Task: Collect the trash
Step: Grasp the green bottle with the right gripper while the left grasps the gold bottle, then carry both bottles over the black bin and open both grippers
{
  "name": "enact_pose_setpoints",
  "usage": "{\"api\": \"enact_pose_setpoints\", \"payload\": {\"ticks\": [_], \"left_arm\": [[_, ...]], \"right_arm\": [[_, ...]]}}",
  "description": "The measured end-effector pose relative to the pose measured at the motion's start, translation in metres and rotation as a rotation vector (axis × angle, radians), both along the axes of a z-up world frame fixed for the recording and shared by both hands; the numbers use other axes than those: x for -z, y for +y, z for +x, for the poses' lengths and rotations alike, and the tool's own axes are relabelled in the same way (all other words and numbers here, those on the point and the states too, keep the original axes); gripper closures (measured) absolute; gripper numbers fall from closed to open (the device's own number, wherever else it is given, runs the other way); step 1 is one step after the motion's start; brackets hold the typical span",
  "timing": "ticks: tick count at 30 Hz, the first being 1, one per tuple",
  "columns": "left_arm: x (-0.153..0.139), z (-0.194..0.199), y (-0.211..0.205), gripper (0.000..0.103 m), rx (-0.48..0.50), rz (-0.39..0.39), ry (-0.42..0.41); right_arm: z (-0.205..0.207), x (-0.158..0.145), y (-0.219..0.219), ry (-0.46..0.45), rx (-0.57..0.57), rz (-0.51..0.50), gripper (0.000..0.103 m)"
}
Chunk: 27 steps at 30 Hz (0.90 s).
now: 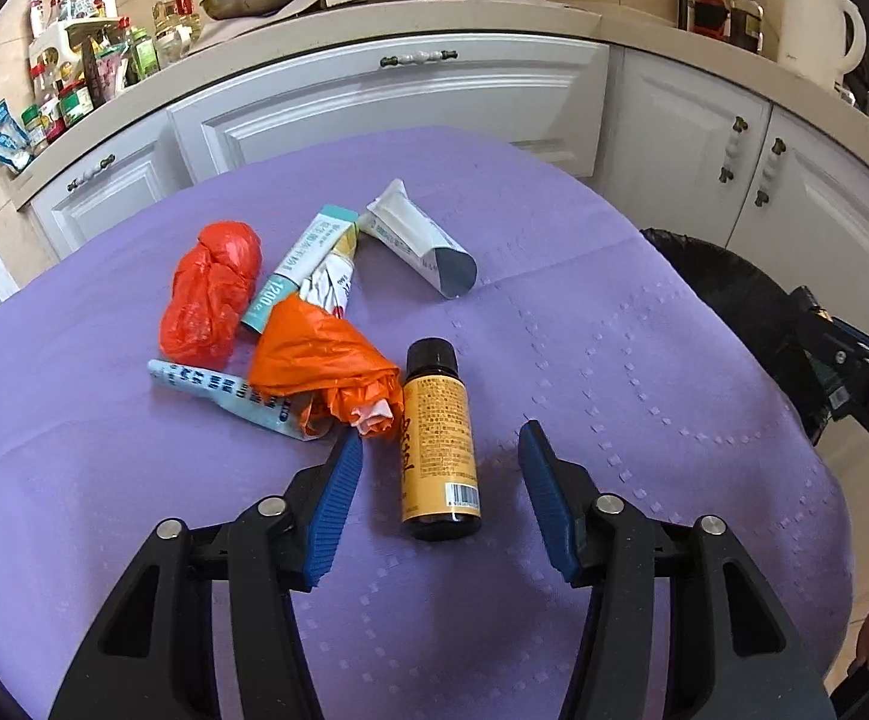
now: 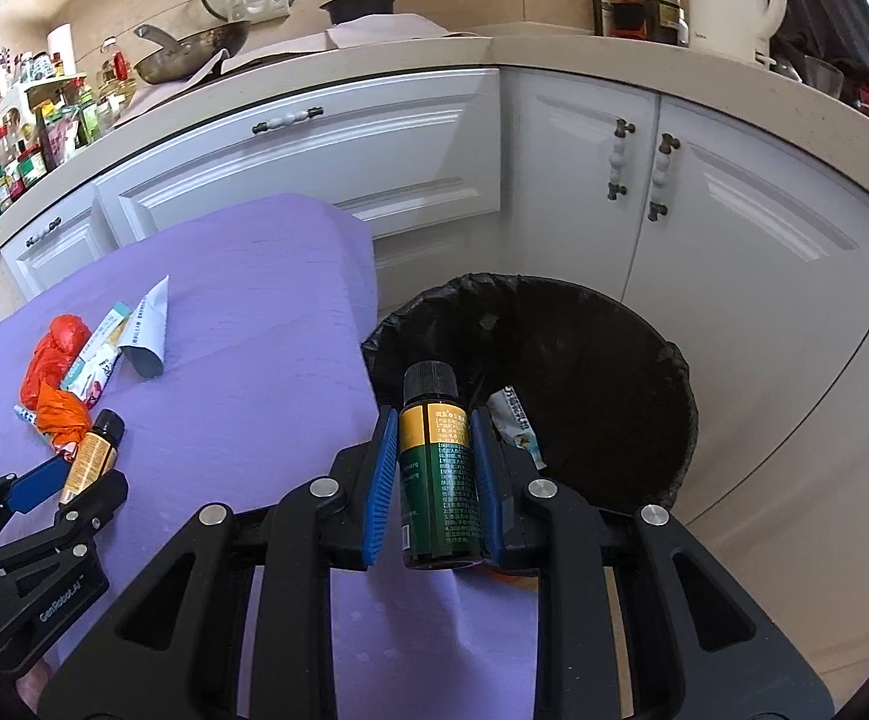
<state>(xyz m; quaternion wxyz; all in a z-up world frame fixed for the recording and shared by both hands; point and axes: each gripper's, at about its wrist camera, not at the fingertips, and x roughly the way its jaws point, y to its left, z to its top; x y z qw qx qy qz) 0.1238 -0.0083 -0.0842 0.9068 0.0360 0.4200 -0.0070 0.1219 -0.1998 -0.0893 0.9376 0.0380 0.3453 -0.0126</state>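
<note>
The right claw (image 2: 434, 468) is clamped on a green-and-yellow bottle (image 2: 437, 480), its blue pads pressing the label on both sides, the black cap pointing away from the camera. The bottle hangs over the near rim of the black-lined trash bin (image 2: 644, 372), beside the edge of the purple-covered counter (image 2: 254, 312). Inside the bin lies a printed wrapper (image 2: 515, 420).

The left claw (image 1: 440, 450) stands apart around a yellow bottle (image 1: 437, 444) lying on the counter, cap away from the camera; neither pad touches it, with a clear gap on the right side. Just left of the yellow bottle, touching it, sits a crumpled orange bag (image 1: 326, 366). Beyond that are a red bag (image 1: 212, 294), a teal-and-white carton (image 1: 302, 267) and a flattened white tube (image 1: 416, 240). A blue-printed white wrapper (image 1: 224, 396) lies under the orange bag's near edge.
</note>
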Motion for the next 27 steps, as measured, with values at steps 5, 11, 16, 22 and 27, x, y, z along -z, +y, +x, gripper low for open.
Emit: {"api": "enact_pose_setpoints", "payload": {"ticks": [5,11,16,22,27], "left_arm": [[0.002,0.0,-0.003,0.078,0.012,-0.002,0.007],[0.001,-0.004,-0.004,0.078,0.016,-0.015,0.001],[-0.004,-0.009,-0.01,0.078,0.042,-0.022,-0.017],[-0.017,-0.014,-0.014,0.078,0.063,-0.024,-0.069],[-0.027,-0.012,-0.016,0.078,0.063,-0.026,-0.107]], "right_arm": [[-0.001,0.002,-0.006,-0.002,0.008,0.008,0.079],[-0.001,0.002,-0.008,-0.005,0.014,0.011,0.079],[-0.001,0.001,-0.01,-0.01,0.02,0.01,0.079],[-0.002,-0.002,-0.014,-0.018,0.035,0.005,0.079],[-0.002,-0.005,-0.019,-0.031,0.05,-0.005,0.079]]}}
